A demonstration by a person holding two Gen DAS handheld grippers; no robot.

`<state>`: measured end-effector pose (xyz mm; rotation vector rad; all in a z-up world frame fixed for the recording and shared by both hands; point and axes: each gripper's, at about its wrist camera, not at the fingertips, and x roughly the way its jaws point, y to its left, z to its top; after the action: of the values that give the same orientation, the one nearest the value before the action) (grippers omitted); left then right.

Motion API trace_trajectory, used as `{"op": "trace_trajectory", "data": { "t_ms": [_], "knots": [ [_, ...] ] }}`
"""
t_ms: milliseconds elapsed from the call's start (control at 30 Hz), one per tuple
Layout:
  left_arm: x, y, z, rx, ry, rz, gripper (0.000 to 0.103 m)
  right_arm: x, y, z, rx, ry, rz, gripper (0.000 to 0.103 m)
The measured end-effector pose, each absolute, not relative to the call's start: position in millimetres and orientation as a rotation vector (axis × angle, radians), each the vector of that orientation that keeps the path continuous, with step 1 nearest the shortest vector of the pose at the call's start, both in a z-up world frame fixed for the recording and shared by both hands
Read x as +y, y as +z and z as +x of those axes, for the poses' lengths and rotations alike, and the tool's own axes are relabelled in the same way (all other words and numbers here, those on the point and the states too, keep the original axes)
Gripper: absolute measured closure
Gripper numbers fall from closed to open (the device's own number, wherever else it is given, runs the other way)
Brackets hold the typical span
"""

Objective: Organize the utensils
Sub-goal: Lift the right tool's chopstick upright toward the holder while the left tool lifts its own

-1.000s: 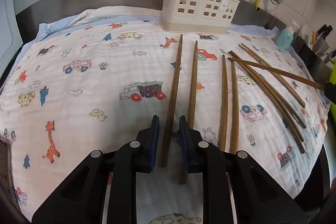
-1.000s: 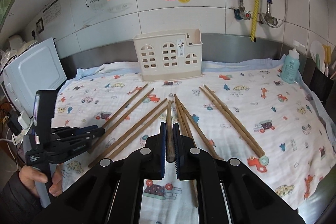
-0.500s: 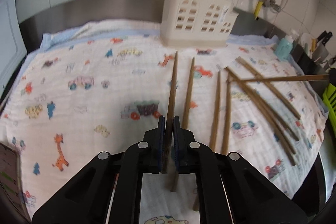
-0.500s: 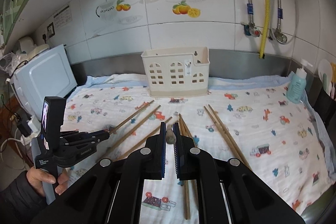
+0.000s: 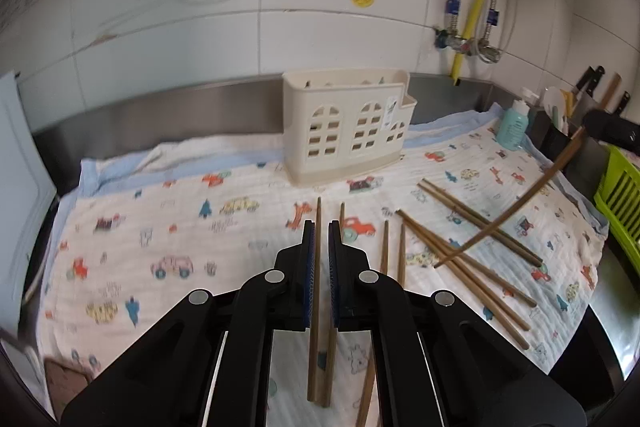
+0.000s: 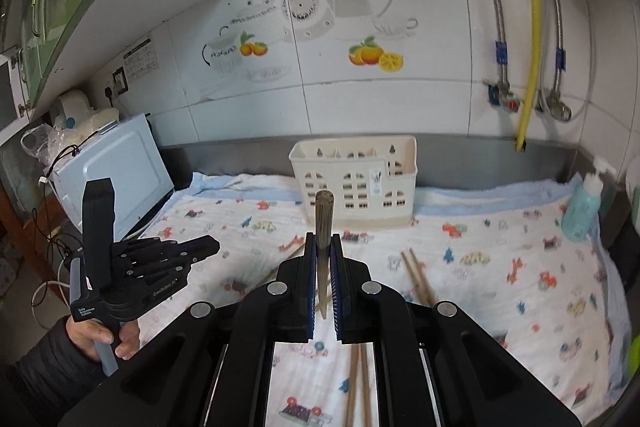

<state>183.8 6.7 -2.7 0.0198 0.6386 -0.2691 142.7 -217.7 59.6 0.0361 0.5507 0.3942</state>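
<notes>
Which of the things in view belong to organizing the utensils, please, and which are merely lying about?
For the job:
- left gripper, shut on a chopstick
- right gripper, shut on another chopstick
- loose chopsticks
- cream utensil holder

Lying about:
- teal bottle
- printed cloth
- green basket
- microwave

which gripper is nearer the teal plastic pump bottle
Right. The right gripper is at the side of the cloth where the teal bottle stands; the left gripper is over the opposite side.
</notes>
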Motion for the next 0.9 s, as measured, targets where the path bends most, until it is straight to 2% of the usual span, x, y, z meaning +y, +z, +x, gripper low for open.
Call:
{"op": "trace_trajectory", "data": {
  "t_ms": [167,433,467,533,567,767,900],
  "knots": [
    [12.0,-11.7,184.4,0.682,-0.286,0.009,0.097,-217.3,67.3,147.9,0.538,0.395,0.024,0.096],
    [20.3,-61.7,173.7,0.792,-0.295,-0.017,0.092,-213.3,64.5,151.0,0.533,0.395,0.015,0.096],
    [20.5,-67.9,173.4,0.807,-0.295,-0.024,0.089,-212.6,64.9,150.7,0.530,0.397,0.011,0.096],
    [21.9,-78.9,172.3,0.826,-0.285,-0.036,0.073,-211.3,65.7,150.4,0.527,0.400,0.006,0.096],
    [22.5,-83.5,171.7,0.830,-0.283,-0.044,0.070,-210.5,66.1,150.3,0.526,0.402,0.002,0.096],
    [20.4,-96.5,169.6,0.838,-0.287,-0.044,0.074,-207.4,64.9,149.8,0.525,0.399,-0.007,0.096],
    [23.1,-100.4,171.1,0.843,-0.292,-0.065,0.084,-208.2,63.6,151.0,0.530,0.396,-0.007,0.096]
  ]
}}
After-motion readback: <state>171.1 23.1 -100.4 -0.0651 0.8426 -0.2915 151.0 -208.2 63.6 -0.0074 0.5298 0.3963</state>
